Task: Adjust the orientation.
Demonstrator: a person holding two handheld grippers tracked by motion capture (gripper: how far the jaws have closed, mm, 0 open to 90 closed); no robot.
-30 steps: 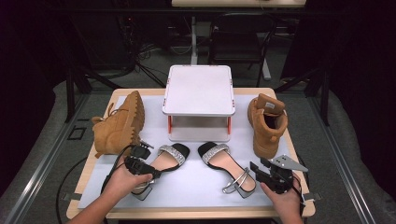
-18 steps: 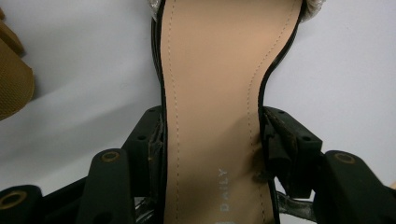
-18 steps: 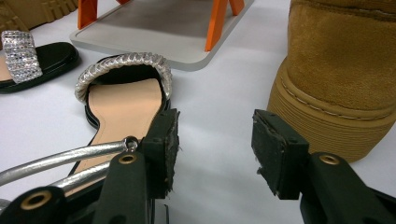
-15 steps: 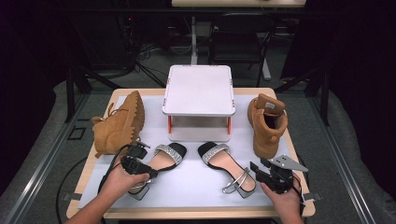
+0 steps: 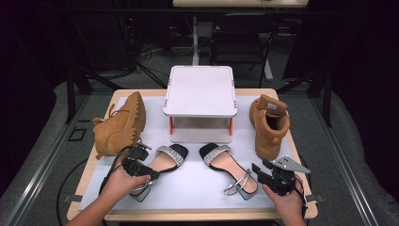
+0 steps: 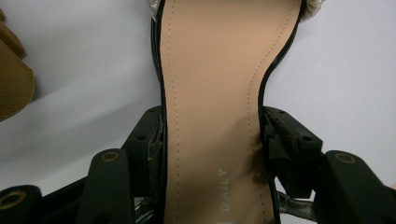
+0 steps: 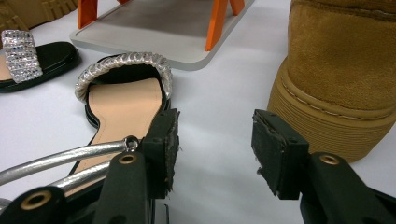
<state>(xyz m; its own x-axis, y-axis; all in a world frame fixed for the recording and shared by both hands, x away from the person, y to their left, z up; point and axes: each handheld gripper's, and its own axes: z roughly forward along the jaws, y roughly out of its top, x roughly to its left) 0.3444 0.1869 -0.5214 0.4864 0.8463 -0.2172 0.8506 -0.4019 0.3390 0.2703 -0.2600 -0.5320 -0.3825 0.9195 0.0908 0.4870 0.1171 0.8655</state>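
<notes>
Two sandals lie side by side on the white mat of the table [image 5: 282, 197] in the high view, in front of a white stand [image 5: 200, 92]; a tan boot [image 5: 120, 125] lies at left and another boot [image 5: 269, 125] stands at right. The left gripper [image 5: 149, 172] sits over the heel end of the left sandal [image 5: 164, 162]; the right gripper [image 5: 259, 170] rests just right of the right sandal [image 5: 226, 167].

Left gripper view: both jaws press against the edges of the left sandal's [image 6: 215, 107] insole, gripping it.

Right gripper view: the jaws of the right gripper [image 7: 212, 147] stand apart over bare mat, the right sandal [image 7: 123, 100] beside the left jaw.
</notes>
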